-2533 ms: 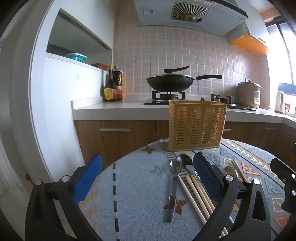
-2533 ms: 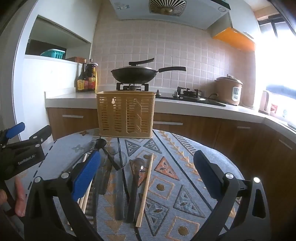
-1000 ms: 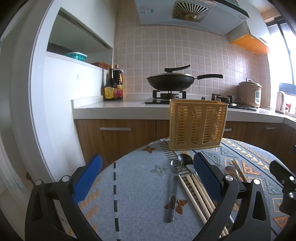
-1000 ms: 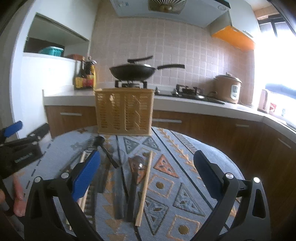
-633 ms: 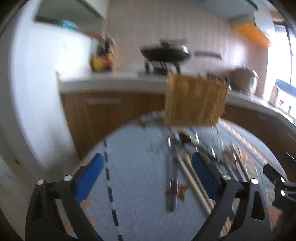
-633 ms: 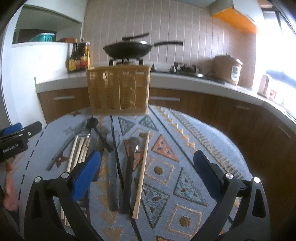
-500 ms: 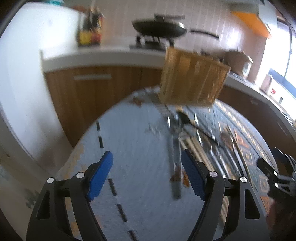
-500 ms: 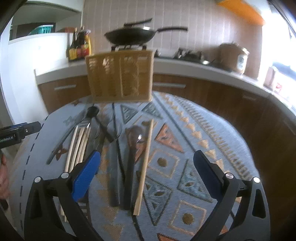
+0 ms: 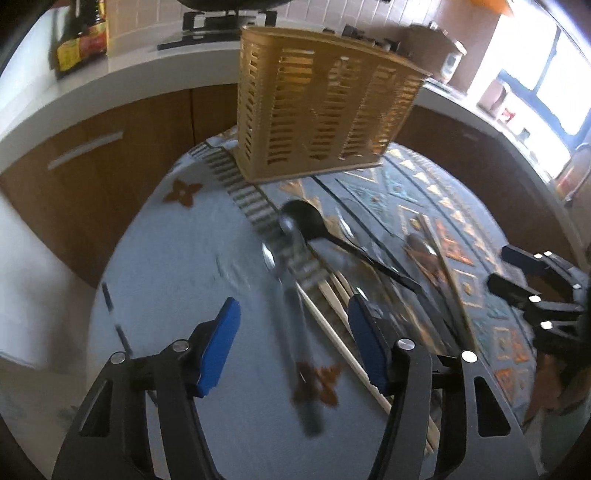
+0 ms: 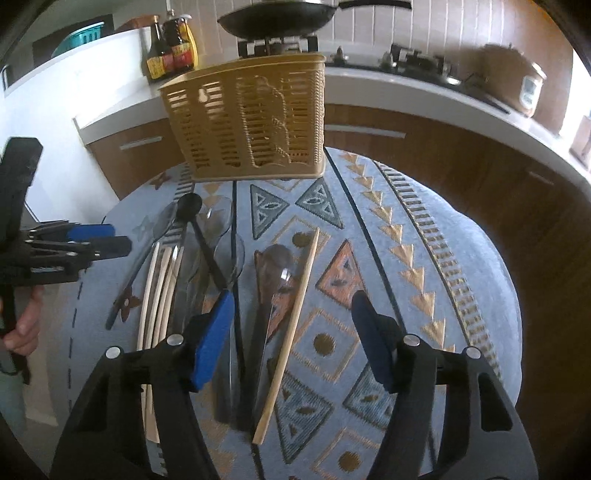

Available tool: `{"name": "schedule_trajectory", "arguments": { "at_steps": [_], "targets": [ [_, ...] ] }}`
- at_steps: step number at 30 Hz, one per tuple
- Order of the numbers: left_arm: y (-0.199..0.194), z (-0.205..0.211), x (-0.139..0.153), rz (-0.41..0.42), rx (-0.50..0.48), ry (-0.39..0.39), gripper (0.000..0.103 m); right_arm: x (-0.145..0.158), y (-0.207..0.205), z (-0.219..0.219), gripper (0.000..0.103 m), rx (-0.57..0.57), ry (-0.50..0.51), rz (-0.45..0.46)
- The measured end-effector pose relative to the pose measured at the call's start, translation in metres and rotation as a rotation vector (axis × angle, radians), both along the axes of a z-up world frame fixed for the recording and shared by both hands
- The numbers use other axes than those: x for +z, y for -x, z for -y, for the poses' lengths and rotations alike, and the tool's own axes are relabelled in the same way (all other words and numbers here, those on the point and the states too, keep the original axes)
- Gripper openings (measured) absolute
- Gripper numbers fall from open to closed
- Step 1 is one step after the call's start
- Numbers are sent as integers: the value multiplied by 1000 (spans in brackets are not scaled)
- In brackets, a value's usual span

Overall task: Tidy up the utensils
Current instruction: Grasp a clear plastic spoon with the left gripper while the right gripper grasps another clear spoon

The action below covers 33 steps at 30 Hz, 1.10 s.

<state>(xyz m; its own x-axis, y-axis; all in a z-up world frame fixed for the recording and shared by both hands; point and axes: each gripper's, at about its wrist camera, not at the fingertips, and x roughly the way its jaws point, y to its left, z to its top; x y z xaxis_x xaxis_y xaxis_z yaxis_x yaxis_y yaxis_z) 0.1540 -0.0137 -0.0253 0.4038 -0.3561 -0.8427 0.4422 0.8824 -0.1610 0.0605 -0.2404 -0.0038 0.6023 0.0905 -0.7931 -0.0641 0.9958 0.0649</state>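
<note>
A tan slotted utensil basket (image 9: pixel 321 110) (image 10: pixel 251 118) stands at the far side of the round table. Spoons and chopsticks lie in a row in front of it. My left gripper (image 9: pixel 291 343) is open above a clear-handled spoon (image 9: pixel 295 314), with a black spoon (image 9: pixel 325 236) and chopsticks (image 9: pixel 343 332) to its right. My right gripper (image 10: pixel 291 339) is open over a single chopstick (image 10: pixel 291 325) and a dark spoon (image 10: pixel 266 291). More chopsticks (image 10: pixel 159 291) lie at the left. The left gripper shows at the left edge of the right wrist view (image 10: pixel 74 243).
The table carries a blue patterned cloth (image 10: pixel 406 277). Behind it runs a white counter (image 10: pixel 424 99) with a stove, a black wok (image 10: pixel 277 18), sauce bottles (image 10: pixel 170 48) and a rice cooker (image 10: pixel 524 88). The right gripper shows at the right edge of the left wrist view (image 9: pixel 539 280).
Both grippers have tilted down and moved forward over the utensils. The jaws stay open, and the utensils have not moved.
</note>
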Motion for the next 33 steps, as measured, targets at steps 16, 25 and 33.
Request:
{"name": "schedule_trajectory", "arguments": {
  "at_steps": [16,25,33],
  "targets": [
    [-69,10,-24,-140,26,-6,50,-7,-81,-11,51,91,-148,-226],
    [-59,18,-24,-48,51,-107,31,-12,-131,-32,51,92,-176,-297],
    [-58,-12,-24,-101,41,-13,6,-33,-168,-64,50,70,-133,-346]
  ]
}}
